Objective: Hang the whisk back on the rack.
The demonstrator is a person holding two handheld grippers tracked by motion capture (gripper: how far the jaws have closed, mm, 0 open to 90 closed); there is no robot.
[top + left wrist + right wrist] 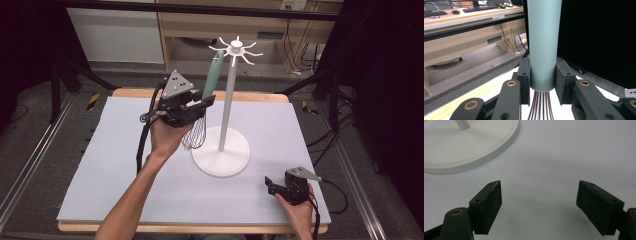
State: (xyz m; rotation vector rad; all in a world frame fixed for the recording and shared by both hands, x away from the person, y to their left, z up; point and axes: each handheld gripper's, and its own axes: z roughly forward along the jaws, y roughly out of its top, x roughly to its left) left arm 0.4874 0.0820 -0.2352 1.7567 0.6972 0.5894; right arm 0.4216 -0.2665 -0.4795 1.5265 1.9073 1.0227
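A: Where do we have the whisk [205, 100] at this moment?

B: Our left gripper [204, 102] is clenched on its green handle, just above the point where the wires come out. In the left gripper view the two pads [524, 75] press the handle from both sides. The whisk is in the air, a little tilted, with the wires hanging down and the top of the handle near the hooks of the stand [222, 150].

A: And where is the stand?

B: It is on the bench [125, 185], about in the middle, slightly toward the far edge. The whisk is just beside its pole, on the left.

A: What about our right gripper [272, 186]?

B: It is released. The jaws are wide apart with nothing between them, low over the bench near the front right corner, and they point toward the base of the stand.
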